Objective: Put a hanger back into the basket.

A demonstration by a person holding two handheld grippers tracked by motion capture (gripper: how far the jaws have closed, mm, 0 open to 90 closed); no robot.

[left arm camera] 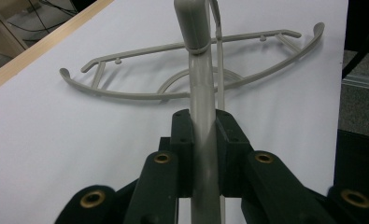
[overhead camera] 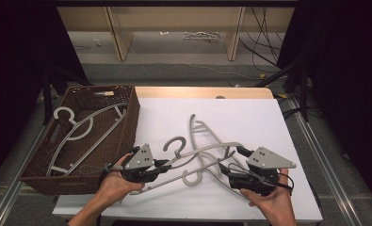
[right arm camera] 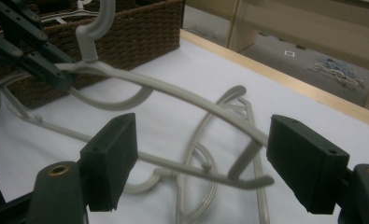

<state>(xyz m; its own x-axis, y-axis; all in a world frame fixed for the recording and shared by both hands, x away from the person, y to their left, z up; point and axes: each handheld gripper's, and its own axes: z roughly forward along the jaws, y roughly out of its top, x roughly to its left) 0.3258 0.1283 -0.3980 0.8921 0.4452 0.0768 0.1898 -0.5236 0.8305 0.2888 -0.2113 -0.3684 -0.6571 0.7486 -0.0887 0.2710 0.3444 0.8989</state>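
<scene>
**Hanger held at one end only, over a second hanger**

Hanger (overhead camera: 200,157) is the thing in hand: a grey plastic one lifted above the white table (overhead camera: 249,117), its hook up and its arms spanning the gap between the two hands. Going from the left, a brown wicker basket (overhead camera: 129,117) sits at the table's edge with at least one more grey hanger lying in it (overhead camera: 80,129). Just right of it, the left gripper (overhead camera: 167,165) is clamped tight on one arm of the raised hanger; the left gripper view shows the bar pinched between the black pads (left arm camera: 181,140). Further right, a second hanger (overhead camera: 202,134) lies flat on the table, under the raised one. At the far right, the right gripper (overhead camera: 228,168) stands with its jaws wide apart around the other end, the pads (right arm camera: 112,156) not pressing on it.

The likely trouble is that, gripped by one end, the long hanger may sag or swing in the pads. Its free tip could then catch the one lying beneath and drag it along. On the way leftward the hook may also snag the basket's rim.
</scene>
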